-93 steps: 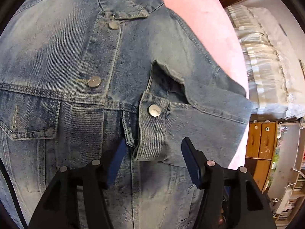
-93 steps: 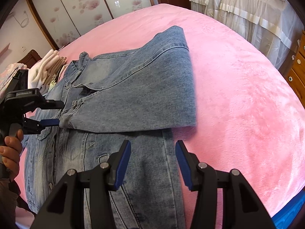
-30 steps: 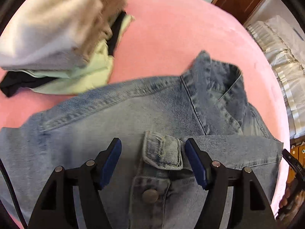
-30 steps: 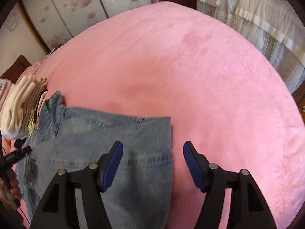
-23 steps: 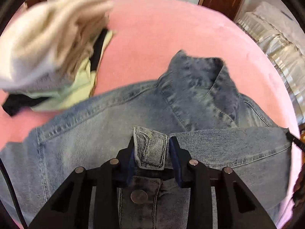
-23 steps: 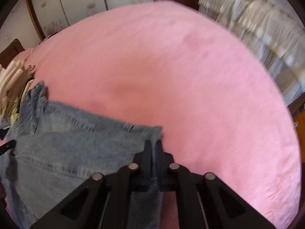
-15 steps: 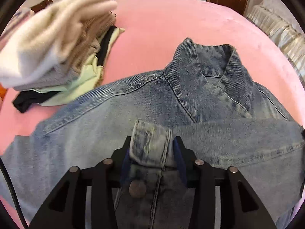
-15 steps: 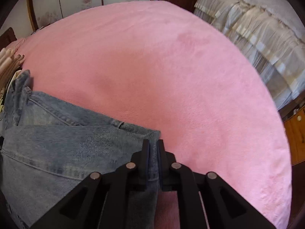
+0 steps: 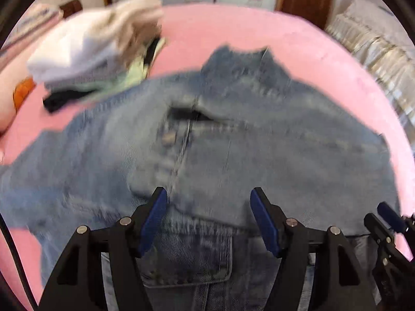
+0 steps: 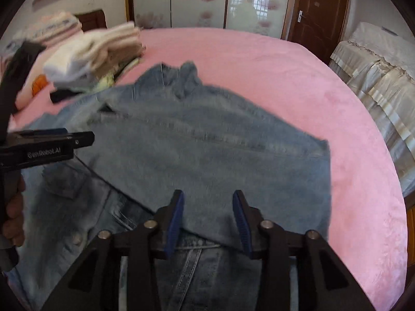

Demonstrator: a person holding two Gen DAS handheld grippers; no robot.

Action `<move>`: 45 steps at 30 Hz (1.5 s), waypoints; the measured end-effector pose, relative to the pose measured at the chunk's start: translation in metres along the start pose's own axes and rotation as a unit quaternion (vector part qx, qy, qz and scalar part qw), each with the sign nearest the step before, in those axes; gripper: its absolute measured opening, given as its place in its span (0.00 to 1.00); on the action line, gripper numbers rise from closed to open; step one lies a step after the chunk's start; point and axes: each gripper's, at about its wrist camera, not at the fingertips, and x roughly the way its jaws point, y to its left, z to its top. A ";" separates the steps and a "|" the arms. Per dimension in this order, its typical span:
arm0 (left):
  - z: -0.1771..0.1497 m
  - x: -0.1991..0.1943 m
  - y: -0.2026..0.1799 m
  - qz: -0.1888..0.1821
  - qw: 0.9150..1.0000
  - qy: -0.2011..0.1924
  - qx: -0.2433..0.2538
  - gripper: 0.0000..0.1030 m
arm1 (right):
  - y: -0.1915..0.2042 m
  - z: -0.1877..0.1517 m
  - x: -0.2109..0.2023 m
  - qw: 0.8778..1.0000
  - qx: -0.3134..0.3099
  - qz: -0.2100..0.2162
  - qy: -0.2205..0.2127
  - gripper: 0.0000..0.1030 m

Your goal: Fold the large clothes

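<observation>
I saw the denim jacket (image 10: 207,150) blurred, sleeves folded across, on the pink bed (image 10: 285,77); left hand-held gripper (image 9: 207,217) and right hand-held gripper (image 10: 207,217) both just parted, gripping nothing.

The left tool (image 10: 52,140) bears white lettering reading "GenRobot.AI" (blurred, so only roughly legible).

Left hand-held gripper (image 9: 208,216) jaws just opening, nothing clamped. Right hand-held gripper (image 10: 208,219) jaws parting, empty.
</observation>
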 end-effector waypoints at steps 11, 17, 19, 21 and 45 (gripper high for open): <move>-0.013 0.013 -0.001 0.005 1.000 0.006 -0.008 0.68 | -0.091 -0.041 0.011 0.990 0.105 -0.090 0.035 0.00; -0.013 -0.001 -0.004 0.007 1.000 0.022 0.001 0.69 | -0.092 -0.032 -0.007 0.988 0.132 -0.074 0.035 0.04; -0.016 -0.016 -0.007 0.000 1.000 0.024 0.012 0.69 | -0.088 -0.033 -0.023 0.988 0.141 -0.063 0.030 0.08; -0.019 -0.034 -0.009 -0.002 1.000 0.014 0.021 0.69 | -0.082 -0.032 -0.038 0.988 0.144 -0.054 0.023 0.10; -0.096 -0.244 0.029 -0.026 0.996 -0.087 0.026 0.79 | -0.005 -0.033 -0.209 0.990 0.134 0.021 -0.041 0.32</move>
